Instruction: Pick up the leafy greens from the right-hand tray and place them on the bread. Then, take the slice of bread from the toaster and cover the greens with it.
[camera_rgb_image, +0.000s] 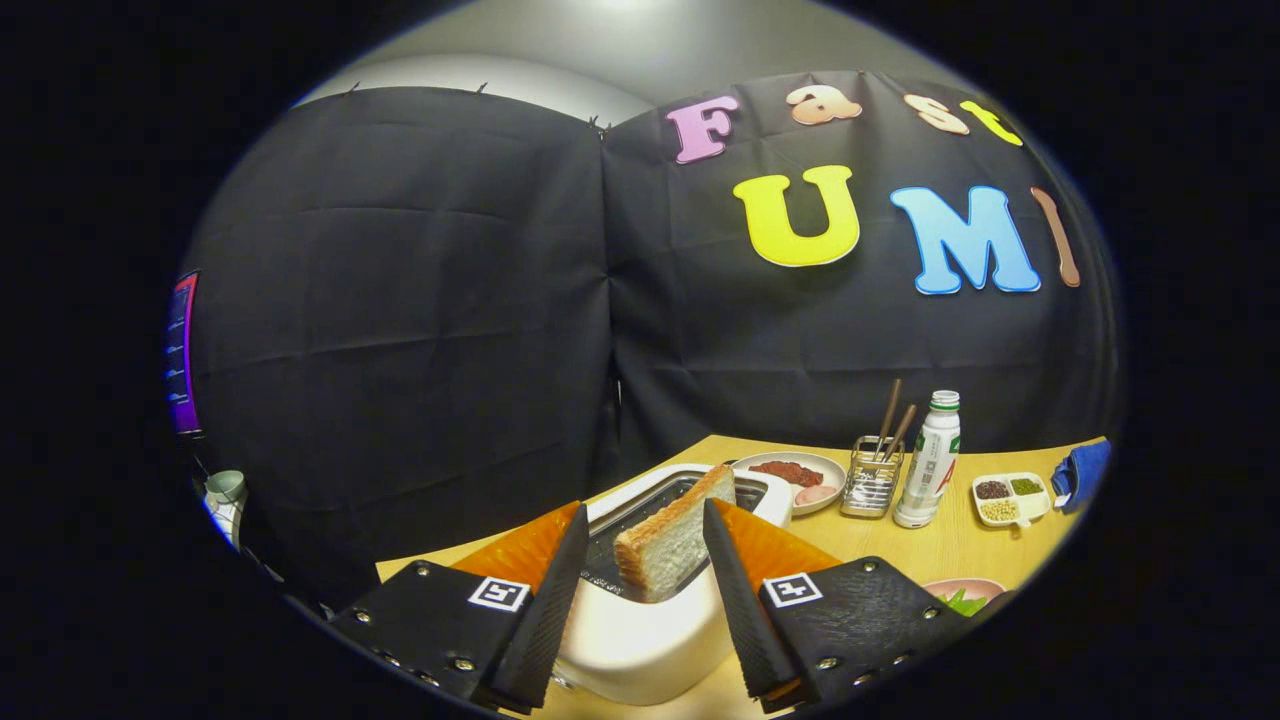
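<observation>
Two spread fingers of the gripper (645, 545) flank a bread slice (672, 540) apparently untouched in the toaster (640, 630).

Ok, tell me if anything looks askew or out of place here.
The bread leans tilted in the toaster slot, one corner raised, rather than upright. The open gripper flanks it without touching. The plate, bottle and utensil holder stand in order.

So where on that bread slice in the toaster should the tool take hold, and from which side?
Grip the upper half of the bread slice, the part that stands clear above the toaster slot, coming down from above. It stands on edge, tilted, so one finger can go on each broad face. The tool is open, its fingers either side of the slice, not yet touching.
</observation>
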